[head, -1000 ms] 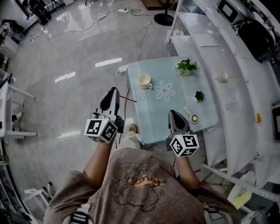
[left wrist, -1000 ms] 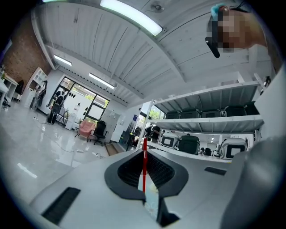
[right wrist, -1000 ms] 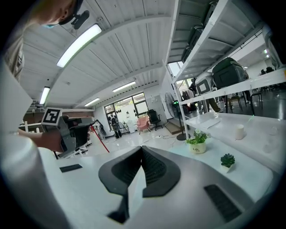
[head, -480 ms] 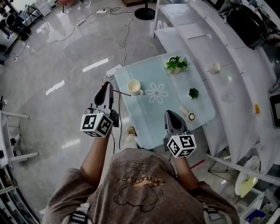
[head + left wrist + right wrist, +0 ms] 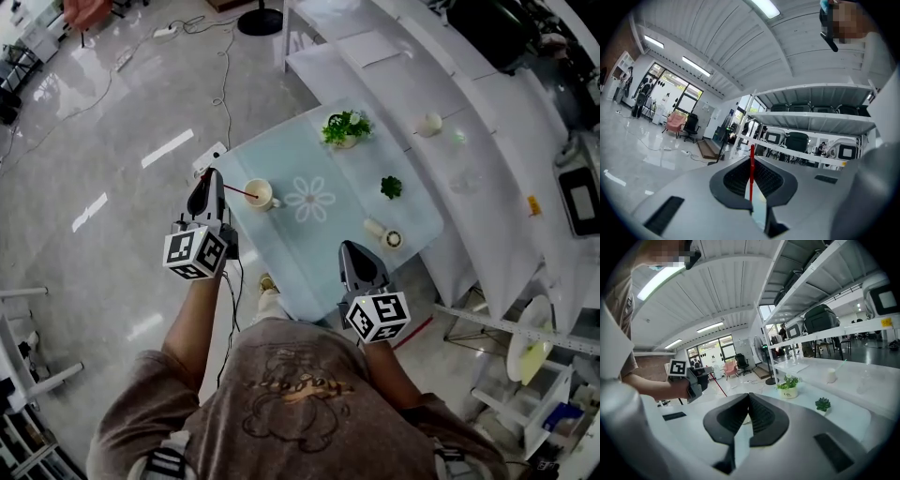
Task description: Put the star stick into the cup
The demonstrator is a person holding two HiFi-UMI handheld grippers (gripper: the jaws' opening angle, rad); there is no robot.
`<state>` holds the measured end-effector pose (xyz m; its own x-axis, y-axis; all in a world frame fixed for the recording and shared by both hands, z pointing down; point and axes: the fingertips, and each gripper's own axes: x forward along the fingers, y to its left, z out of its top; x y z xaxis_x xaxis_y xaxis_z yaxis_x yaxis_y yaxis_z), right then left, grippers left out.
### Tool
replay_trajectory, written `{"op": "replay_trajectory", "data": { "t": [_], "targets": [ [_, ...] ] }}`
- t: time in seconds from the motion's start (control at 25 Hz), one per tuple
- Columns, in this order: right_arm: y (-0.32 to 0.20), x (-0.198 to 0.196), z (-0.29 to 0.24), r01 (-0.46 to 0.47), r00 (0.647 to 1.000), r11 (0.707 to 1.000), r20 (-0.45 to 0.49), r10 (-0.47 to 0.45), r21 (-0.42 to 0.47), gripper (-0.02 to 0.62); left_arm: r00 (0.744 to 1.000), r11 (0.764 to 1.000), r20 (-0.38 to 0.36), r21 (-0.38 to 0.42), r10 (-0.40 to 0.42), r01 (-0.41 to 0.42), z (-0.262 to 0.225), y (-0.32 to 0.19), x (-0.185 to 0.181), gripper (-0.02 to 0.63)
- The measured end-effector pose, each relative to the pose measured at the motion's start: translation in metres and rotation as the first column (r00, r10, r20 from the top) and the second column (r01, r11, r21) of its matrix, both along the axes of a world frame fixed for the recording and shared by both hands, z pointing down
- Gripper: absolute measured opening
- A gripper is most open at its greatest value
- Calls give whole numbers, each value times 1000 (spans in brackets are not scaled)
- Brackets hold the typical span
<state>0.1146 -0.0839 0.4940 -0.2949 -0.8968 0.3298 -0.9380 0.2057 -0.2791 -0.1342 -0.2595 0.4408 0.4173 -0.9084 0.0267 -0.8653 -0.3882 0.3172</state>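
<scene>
In the head view my left gripper (image 5: 205, 179) is shut on a thin red stick (image 5: 236, 191) beside the table's left corner. The stick points right, and its far end reaches the rim of the cream cup (image 5: 261, 195) on the pale blue table (image 5: 328, 244). No star shape can be made out. In the left gripper view the stick (image 5: 751, 151) stands pinched between the closed jaws of that gripper (image 5: 753, 159). My right gripper (image 5: 351, 251) hovers at the table's near edge, shut, with nothing in it. The right gripper view shows this gripper (image 5: 749, 397), and beyond it the left gripper (image 5: 693, 379) with the stick (image 5: 720, 386).
On the table stand a potted plant (image 5: 345, 127), a small green succulent (image 5: 391, 187) and a white cylinder lying near the front (image 5: 382, 233). White shelving (image 5: 469, 141) with a small white cup (image 5: 429, 122) runs along the right. Cables cross the glossy floor (image 5: 112, 169).
The left gripper has carried the stick forward and right, from beside the table to the cup, so the stick's end now meets the cup's rim. The right gripper has barely moved.
</scene>
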Motion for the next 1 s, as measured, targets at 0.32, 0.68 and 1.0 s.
{"op": "replay_trajectory", "data": {
  "t": [0.32, 0.68, 1.0],
  "targets": [
    [0, 13, 6, -103, 994, 994, -34, 102, -22, 2, 998, 993, -16, -101, 59, -61, 66, -31, 15, 32],
    [6, 21, 16, -188, 981, 980, -53, 185, -60, 2, 994, 974, 15, -201, 113, -107, 125, -45, 30, 32],
    [7, 23, 19, -217, 975, 974, -62, 213, -71, 2, 996, 959, -54, -271, 72, -84, 151, -56, 21, 32]
  ]
}}
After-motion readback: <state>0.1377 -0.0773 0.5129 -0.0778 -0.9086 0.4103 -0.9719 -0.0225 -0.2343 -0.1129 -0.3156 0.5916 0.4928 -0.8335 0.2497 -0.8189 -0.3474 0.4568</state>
